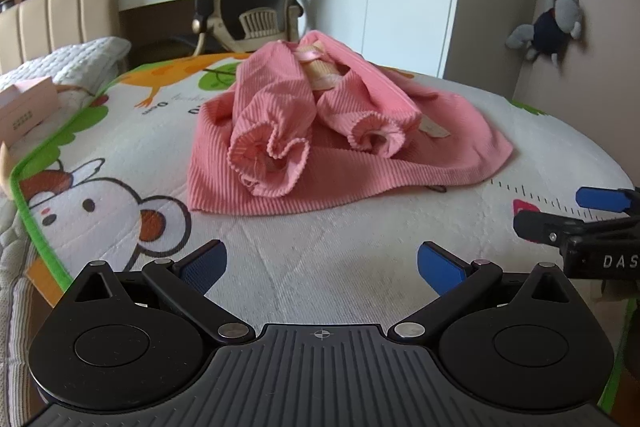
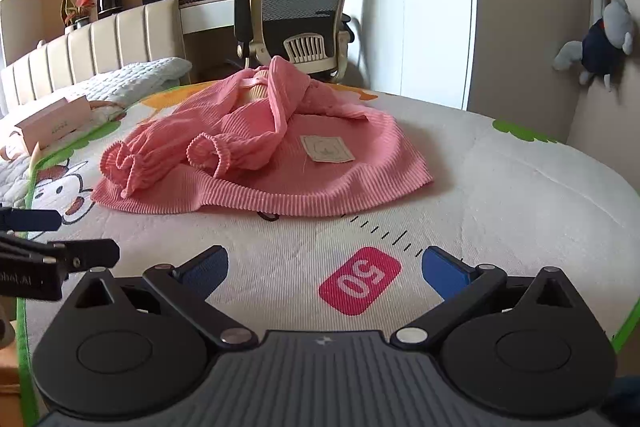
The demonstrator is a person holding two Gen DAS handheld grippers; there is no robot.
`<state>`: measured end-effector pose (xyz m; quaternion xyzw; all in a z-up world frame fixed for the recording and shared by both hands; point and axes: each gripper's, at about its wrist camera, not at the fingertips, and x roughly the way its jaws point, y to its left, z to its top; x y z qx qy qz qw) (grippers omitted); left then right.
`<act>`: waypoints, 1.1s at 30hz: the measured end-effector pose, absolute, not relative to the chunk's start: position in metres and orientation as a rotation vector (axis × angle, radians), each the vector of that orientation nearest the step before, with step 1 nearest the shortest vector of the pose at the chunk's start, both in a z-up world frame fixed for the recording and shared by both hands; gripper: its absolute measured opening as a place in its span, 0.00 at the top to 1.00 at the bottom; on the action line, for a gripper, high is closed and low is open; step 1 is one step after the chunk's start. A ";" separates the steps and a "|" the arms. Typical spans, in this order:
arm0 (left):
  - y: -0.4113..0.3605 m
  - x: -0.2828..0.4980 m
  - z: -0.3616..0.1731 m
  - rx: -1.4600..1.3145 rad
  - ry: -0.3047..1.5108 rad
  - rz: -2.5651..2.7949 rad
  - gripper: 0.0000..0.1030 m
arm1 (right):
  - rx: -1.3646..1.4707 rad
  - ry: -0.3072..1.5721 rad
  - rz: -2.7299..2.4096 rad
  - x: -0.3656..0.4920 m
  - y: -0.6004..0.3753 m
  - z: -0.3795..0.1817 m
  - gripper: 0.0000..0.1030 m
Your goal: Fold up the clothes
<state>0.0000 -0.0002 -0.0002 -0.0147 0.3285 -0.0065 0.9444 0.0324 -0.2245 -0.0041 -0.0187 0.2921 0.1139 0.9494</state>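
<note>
A pink ribbed garment lies crumpled on the bed's cartoon-print mat. Both ruffled sleeve cuffs are bunched on top, and a paper tag rests on the fabric. My left gripper hovers open in front of the garment's near hem, nothing between its blue pads. My right gripper is open too, short of the hem, above a red "50" mark. Each gripper shows at the edge of the other's view, the right gripper and the left gripper, both apart from the cloth.
A pink box lies at the left of the bed near a white quilt. An office chair and desk stand behind the bed. A plush toy hangs on the right wall.
</note>
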 end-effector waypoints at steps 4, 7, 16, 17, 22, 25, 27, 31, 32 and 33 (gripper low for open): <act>0.000 0.003 -0.003 -0.033 0.665 0.004 0.00 | -0.043 0.612 0.239 0.029 -0.219 -0.006 0.00; -0.003 0.000 -0.003 -0.041 0.668 0.005 0.00 | 0.000 0.626 0.252 0.029 -0.227 -0.007 0.00; 0.004 0.007 -0.008 -0.061 0.692 -0.008 0.00 | 0.005 0.634 0.244 0.034 -0.225 -0.012 0.00; 0.005 0.007 -0.008 -0.063 0.694 -0.007 0.00 | 0.007 0.636 0.244 0.035 -0.225 -0.012 0.00; 0.006 0.008 -0.009 -0.067 0.705 -0.003 0.00 | 0.009 0.636 0.246 0.035 -0.226 -0.012 0.00; 0.006 0.009 -0.009 -0.068 0.709 -0.002 0.00 | 0.010 0.638 0.246 0.036 -0.226 -0.012 0.00; 0.006 0.009 -0.010 -0.070 0.711 -0.002 0.00 | 0.011 0.642 0.245 0.036 -0.226 -0.013 0.00; 0.006 0.009 -0.010 -0.073 0.716 -0.004 0.00 | 0.010 0.647 0.245 0.037 -0.225 -0.015 0.00; 0.006 0.009 -0.011 -0.074 0.716 -0.005 0.00 | 0.009 0.648 0.245 0.037 -0.225 -0.015 0.00; 0.007 0.009 -0.011 -0.075 0.718 -0.006 0.00 | 0.008 0.650 0.245 0.037 -0.225 -0.015 0.00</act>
